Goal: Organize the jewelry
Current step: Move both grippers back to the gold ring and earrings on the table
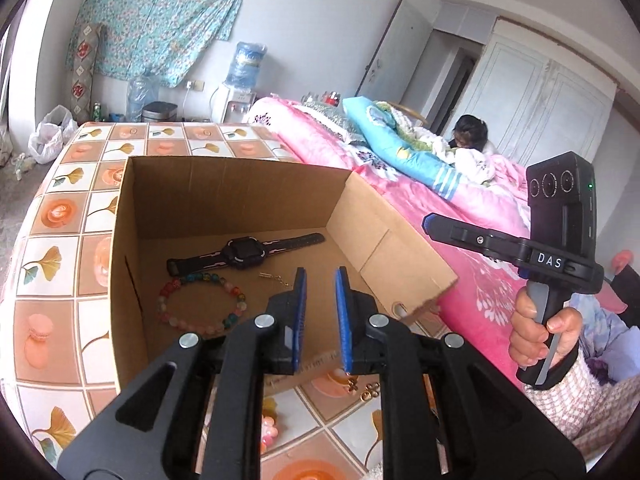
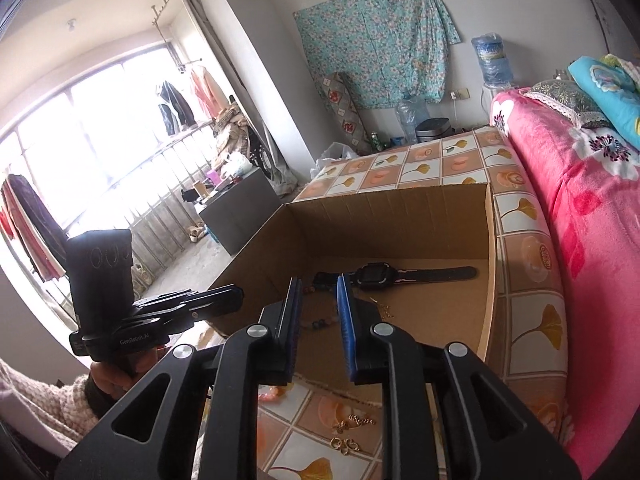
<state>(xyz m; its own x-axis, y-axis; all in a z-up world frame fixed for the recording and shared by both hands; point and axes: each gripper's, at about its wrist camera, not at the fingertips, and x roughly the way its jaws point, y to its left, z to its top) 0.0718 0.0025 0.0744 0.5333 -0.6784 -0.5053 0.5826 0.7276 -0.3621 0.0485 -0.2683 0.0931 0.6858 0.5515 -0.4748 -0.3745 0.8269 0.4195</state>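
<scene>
An open cardboard box [image 1: 380,216] stands on the tile-patterned table [image 1: 60,208]. On its floor lie a black watch [image 1: 244,256], a coloured bead bracelet [image 1: 204,300] and a small gold clasp piece [image 1: 276,278]. My left gripper [image 1: 321,272] hovers over the box's near edge, its blue pads a little apart with nothing between them. My right gripper [image 2: 319,280] stands beside it over the same edge, open and empty; the watch [image 2: 376,272] lies just beyond it. In front of the box, small gold rings [image 2: 346,446] and a gold chain piece [image 2: 356,422] lie on the table.
A bed with a pink blanket [image 1: 460,248] runs along the table's right side, and a person [image 1: 472,136] lies on it. A water dispenser [image 1: 240,92], bottles and bags stand by the far wall. A window with hanging clothes [image 2: 80,120] is on the left.
</scene>
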